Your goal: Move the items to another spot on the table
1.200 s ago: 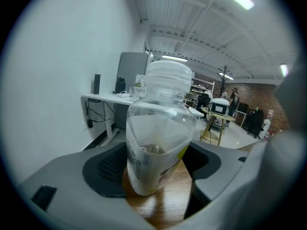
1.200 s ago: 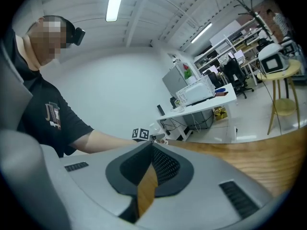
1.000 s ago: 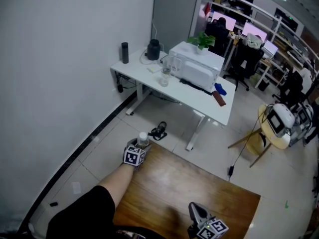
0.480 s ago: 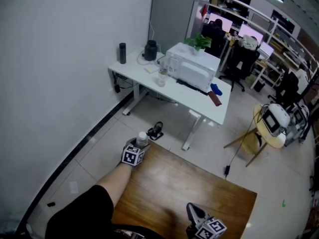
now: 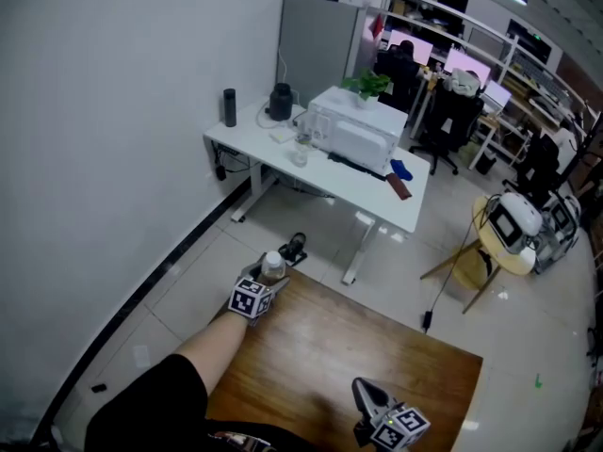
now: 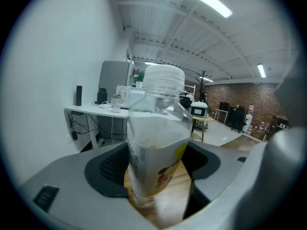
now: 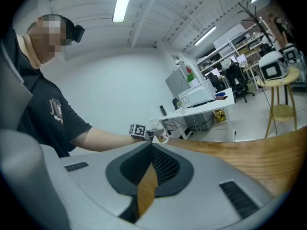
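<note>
A clear water bottle (image 5: pixel 272 268) with a white cap and a yellow label stands on the far left corner of the wooden table (image 5: pixel 377 347). My left gripper (image 5: pixel 260 285) reaches in from the near side, and its dark pads sit against both sides of the bottle (image 6: pixel 158 143), whose base rests on the wood. My right gripper (image 5: pixel 369 399) lies low near the table's front edge, well to the right of the bottle. In the right gripper view its jaws (image 7: pixel 149 162) are shut with nothing between them, and the bottle (image 7: pixel 160 135) shows far ahead.
Beyond the table, on the tiled floor, stands a white desk (image 5: pixel 377 196) carrying a white appliance (image 5: pixel 353 132), a black flask (image 5: pixel 229 107) and a plant. A small black object (image 5: pixel 295 248) lies on the floor just past the bottle corner. A round stool (image 5: pixel 497 249) stands at right.
The head view has drifted slightly, shifting the background. The bottle and both grippers stay about where they were.
</note>
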A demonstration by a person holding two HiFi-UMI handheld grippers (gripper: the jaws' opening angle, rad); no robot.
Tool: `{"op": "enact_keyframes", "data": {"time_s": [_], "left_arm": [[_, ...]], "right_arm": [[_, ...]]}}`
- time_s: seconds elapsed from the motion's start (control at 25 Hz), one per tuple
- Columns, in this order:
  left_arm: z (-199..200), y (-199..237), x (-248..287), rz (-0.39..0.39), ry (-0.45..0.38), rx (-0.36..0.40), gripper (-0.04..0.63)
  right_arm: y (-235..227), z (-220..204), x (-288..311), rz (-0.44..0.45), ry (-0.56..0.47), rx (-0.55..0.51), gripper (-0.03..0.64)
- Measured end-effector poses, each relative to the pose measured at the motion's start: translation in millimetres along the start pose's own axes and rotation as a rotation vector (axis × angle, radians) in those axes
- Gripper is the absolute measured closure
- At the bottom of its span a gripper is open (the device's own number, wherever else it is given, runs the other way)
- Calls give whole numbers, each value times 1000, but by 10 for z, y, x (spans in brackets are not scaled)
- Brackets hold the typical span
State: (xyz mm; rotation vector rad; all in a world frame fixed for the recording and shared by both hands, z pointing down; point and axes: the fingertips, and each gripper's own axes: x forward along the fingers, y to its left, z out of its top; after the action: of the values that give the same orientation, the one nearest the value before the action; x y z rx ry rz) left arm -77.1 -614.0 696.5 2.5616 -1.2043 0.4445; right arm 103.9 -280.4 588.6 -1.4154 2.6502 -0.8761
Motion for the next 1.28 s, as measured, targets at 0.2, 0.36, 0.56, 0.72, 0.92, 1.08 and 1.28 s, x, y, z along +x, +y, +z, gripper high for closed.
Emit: {"op": "enact_keyframes", "data": {"time_s": [0.2,0.36,0.56,0.72,0.92,1.08,1.28], "left_arm": [[81,-569,-311,-63,-32,22,255],[137,-1006,-579,-113,-59,31,255],[150,-1515,-909,-211,-73,63,255],[149,-1913,-1127,-300,-80,80,256],[98,-2420,-1416,-412,-78,116,256],[-4,-2885,-1590,-480,-59,152,256],[-178,-3610,-1786,-544,-38,183,256]], "right_arm": [[124,27,-284,32,7,-17,627],[201,-16,-575,35,11,-36,627],[306,-77,-930,-22,-25,-38,627],[415,-132,-1261,-102,-64,-49,627],[563,-326,-1696,-200,-94,-35,627],[633,-459,-2091,-254,-122,-20,627],[542,-617,-2766,-301,-148,-7,627]]}}
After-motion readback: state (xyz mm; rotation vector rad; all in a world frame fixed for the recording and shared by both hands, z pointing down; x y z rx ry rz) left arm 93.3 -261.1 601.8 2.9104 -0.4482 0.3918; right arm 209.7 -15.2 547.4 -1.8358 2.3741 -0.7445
